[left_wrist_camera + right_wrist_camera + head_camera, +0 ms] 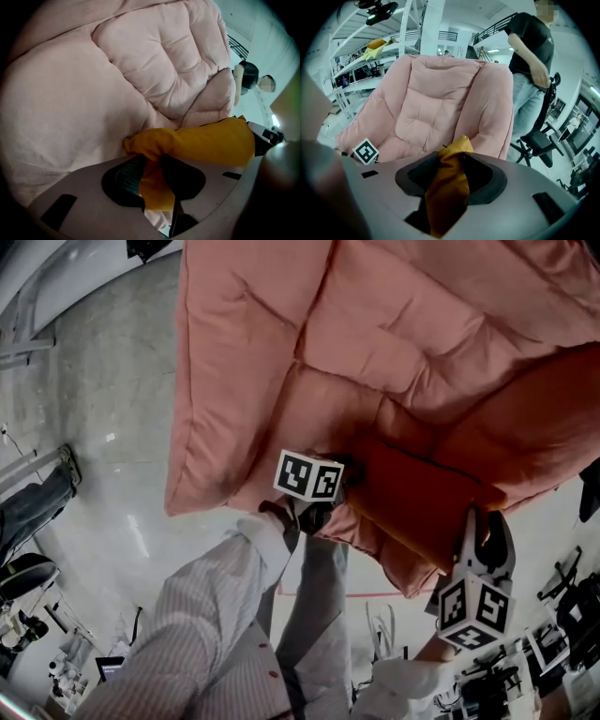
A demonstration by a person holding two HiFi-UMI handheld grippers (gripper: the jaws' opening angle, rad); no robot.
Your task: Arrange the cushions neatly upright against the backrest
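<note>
Both left gripper [151,162] and right gripper [450,161] pinch cushion [206,143]

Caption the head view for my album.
Left gripper and right gripper grip an orange cushion at a pink armchair.

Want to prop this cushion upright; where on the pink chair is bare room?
Bare: the quilted backrest and the seat below it. Crowded: the chair's near edge, where the left gripper and right gripper pinch the orange cushion; a person stands beside the chair.
</note>
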